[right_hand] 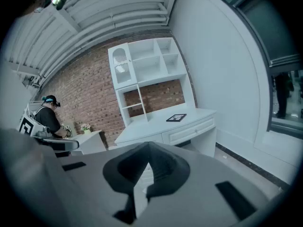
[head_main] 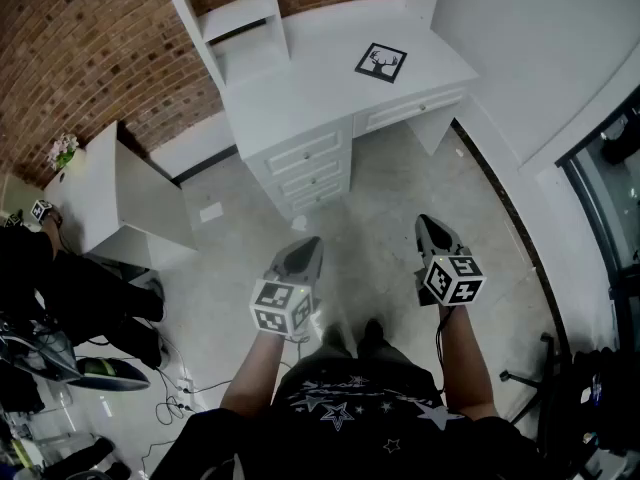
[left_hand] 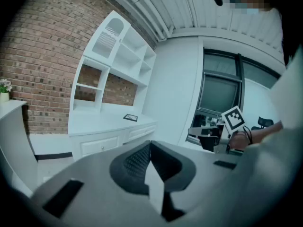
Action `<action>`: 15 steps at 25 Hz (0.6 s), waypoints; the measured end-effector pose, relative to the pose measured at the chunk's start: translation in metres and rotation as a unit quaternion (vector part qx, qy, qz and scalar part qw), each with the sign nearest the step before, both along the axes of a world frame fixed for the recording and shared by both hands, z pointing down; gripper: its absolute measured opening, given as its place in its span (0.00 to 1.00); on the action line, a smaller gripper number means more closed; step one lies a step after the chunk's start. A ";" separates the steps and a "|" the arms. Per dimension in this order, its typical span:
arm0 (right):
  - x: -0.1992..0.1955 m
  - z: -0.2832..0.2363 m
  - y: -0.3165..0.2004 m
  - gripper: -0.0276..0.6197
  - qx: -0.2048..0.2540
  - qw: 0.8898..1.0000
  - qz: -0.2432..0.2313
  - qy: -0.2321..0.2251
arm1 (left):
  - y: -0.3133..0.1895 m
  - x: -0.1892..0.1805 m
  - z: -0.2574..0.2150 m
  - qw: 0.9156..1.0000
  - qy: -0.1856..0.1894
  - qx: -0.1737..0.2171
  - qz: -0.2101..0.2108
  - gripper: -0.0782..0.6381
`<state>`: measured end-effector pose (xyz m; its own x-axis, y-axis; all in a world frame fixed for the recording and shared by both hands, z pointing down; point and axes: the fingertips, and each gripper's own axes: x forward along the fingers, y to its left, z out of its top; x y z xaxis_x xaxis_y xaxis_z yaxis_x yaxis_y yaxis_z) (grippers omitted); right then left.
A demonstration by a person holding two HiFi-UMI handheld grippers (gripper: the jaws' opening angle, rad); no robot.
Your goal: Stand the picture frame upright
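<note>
A black picture frame (head_main: 381, 63) with a deer-head print lies flat on the white desk (head_main: 300, 78), toward its right end. It also shows small and flat on the desktop in the left gripper view (left_hand: 130, 117) and the right gripper view (right_hand: 176, 117). My left gripper (head_main: 310, 242) and right gripper (head_main: 425, 221) are held over the floor in front of the desk, well short of the frame. Both are shut with nothing between the jaws.
The desk carries a white shelf unit (head_main: 225, 18) at its back and drawers (head_main: 310, 168) below. A brick wall (head_main: 90, 58) runs behind. A second white table (head_main: 110, 188) with a small plant (head_main: 63, 150) stands at left, near another person (head_main: 70, 288). Cables (head_main: 175, 393) lie on the floor.
</note>
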<state>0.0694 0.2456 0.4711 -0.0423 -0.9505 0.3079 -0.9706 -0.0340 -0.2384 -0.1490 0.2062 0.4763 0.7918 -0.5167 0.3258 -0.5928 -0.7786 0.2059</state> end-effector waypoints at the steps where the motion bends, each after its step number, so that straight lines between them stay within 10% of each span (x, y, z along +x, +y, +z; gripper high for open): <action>1: -0.005 0.000 0.001 0.06 -0.002 1.000 -0.001 0.000 | -0.001 -0.003 -0.002 1.000 0.000 -0.001 -0.001 0.14; 15: -0.048 0.001 0.004 0.06 -0.008 1.000 -0.011 0.002 | -0.007 -0.017 -0.008 1.000 0.013 -0.005 0.020 0.14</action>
